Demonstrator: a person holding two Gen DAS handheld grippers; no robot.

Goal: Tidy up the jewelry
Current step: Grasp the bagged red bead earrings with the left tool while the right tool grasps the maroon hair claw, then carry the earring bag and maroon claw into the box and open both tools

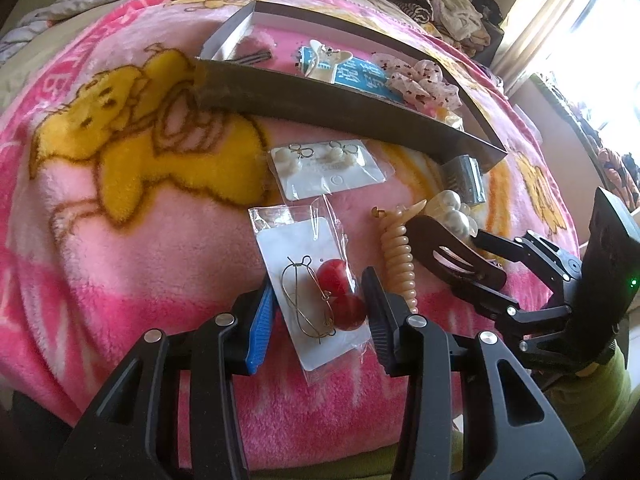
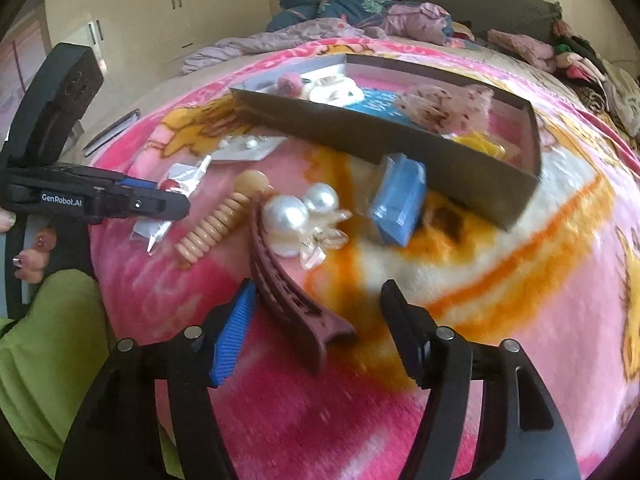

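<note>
A bagged card of red ball earrings lies on the pink blanket between the open fingers of my left gripper. My right gripper is open around the end of a dark maroon hair clip, which also shows in the left wrist view. Beside it lie a beige ridged hair clip, a pearl hair piece and a small blue box. A card of white earrings lies near the shallow dark-walled box, which holds several hair accessories.
The pink cartoon blanket covers a bed. Piles of clothes lie along its far side. A notebook sits at the left bed edge. A window is to the right. My left gripper shows in the right wrist view.
</note>
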